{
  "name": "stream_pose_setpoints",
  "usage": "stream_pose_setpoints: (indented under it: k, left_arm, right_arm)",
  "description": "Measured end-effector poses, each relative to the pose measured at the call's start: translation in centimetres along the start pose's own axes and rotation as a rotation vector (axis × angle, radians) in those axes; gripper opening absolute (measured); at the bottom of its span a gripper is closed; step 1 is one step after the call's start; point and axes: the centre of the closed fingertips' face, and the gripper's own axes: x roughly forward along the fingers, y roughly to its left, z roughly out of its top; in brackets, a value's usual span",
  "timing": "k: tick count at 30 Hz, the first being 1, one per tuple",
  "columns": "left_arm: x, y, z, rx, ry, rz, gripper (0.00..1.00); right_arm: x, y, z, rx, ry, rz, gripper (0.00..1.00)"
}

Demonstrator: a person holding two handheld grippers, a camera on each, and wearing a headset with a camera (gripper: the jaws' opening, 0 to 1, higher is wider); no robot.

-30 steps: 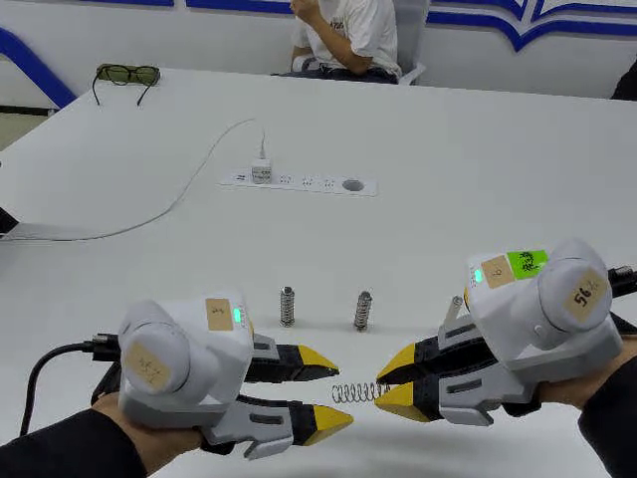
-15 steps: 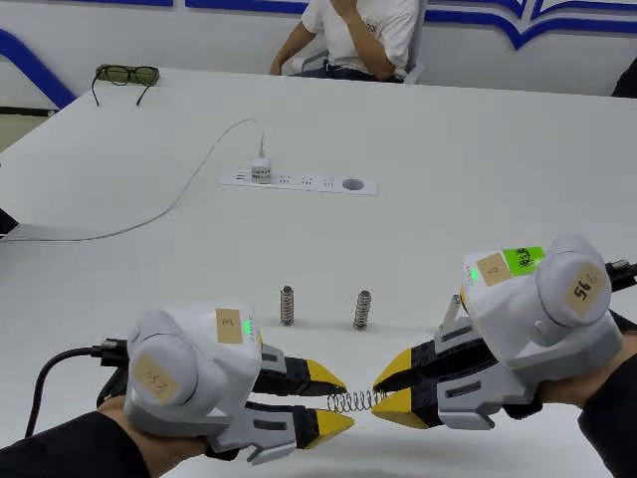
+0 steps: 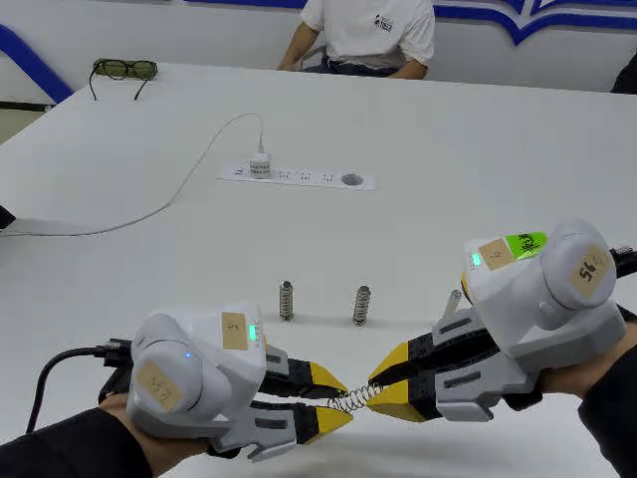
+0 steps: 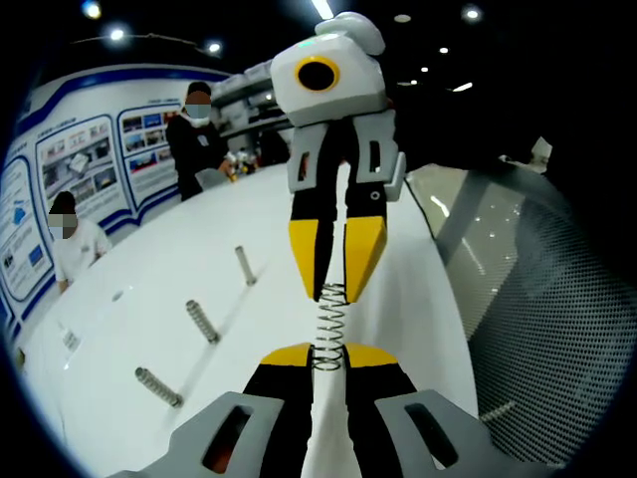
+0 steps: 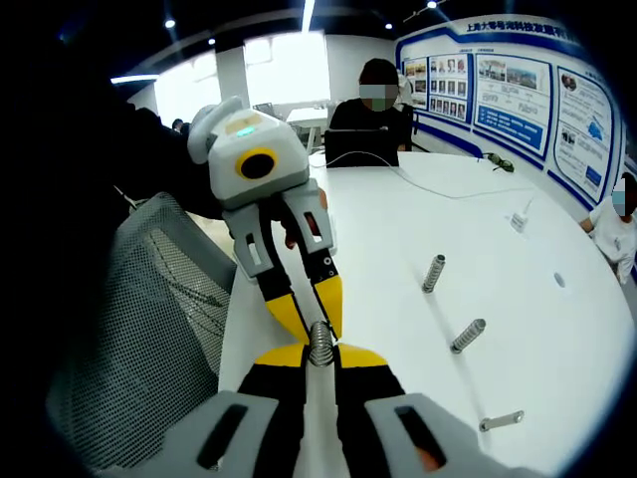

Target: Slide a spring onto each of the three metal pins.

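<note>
A loose spring (image 3: 353,396) spans the gap between my two grippers low in the head view. My right gripper (image 3: 383,383) is shut on one end and my left gripper (image 3: 333,398) is shut on the other. In the left gripper view the spring (image 4: 328,324) runs from my own yellow tips up to the right gripper (image 4: 336,269). Two upright pins (image 3: 287,299) (image 3: 362,305) on the white table each carry a spring. The third pin (image 3: 455,302) is bare, partly behind the right gripper; it is also the bare pin (image 5: 501,421) in the right gripper view.
A white power strip (image 3: 299,180) with a plugged charger and a long cable lies mid-table. Dark glasses (image 3: 124,68) rest at the far left corner. A person (image 3: 368,30) sits at the far edge. A mesh chair back (image 5: 149,329) stands beside the table.
My left gripper has moved right to meet the right one, and its jaws have come together on the spring's free end. The right gripper has kept hold of the spring.
</note>
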Motion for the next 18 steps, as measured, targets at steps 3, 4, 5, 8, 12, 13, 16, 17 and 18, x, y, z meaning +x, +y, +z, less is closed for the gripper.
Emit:
stream_pose_setpoints:
  k: [3, 4, 5, 8, 12, 13, 16, 17, 18]
  left_arm:
    - [0.1, 0.0, 0.0, -0.002, -0.001, -0.001, 0.11]
    - [0.1, -0.1, 0.0, -0.002, -0.001, -0.002, 0.11]
    - [0.1, -0.1, 0.1, -0.003, -0.002, -0.003, 0.11]
    - [0.0, 0.0, 0.2, -0.009, -0.007, -0.001, 0.11]
    - [-0.1, 0.1, 0.4, -0.018, -0.017, 0.005, 0.11]
    - [-0.1, 0.1, 0.4, -0.02, -0.02, 0.006, 0.1]
    - [-0.2, 0.2, 0.5, -0.023, -0.023, 0.01, 0.1]
    - [-0.2, 0.2, 0.6, -0.024, -0.025, 0.012, 0.1]
    - [-0.2, 0.2, 0.6, -0.026, -0.027, 0.013, 0.1]
  right_arm:
    - [0.0, 0.0, 0.2, -0.003, -0.004, -0.002, 0.11]
    - [-0.1, 0.1, 0.4, -0.006, -0.007, -0.003, 0.11]
    - [-0.1, 0.1, 0.5, -0.008, -0.01, -0.003, 0.11]
    - [-0.1, 0.1, 0.9, -0.014, -0.02, -0.006, 0.11]
    - [-0.1, 0.0, 1.5, -0.023, -0.034, -0.013, 0.11]
    - [-0.1, 0.0, 1.6, -0.026, -0.039, -0.016, 0.11]
    - [-0.1, 0.0, 2.0, -0.034, -0.044, -0.019, 0.11]
    - [0.0, 0.0, 2.1, -0.036, -0.047, -0.021, 0.11]
    - [0.0, 0.0, 2.2, -0.038, -0.05, -0.022, 0.11]
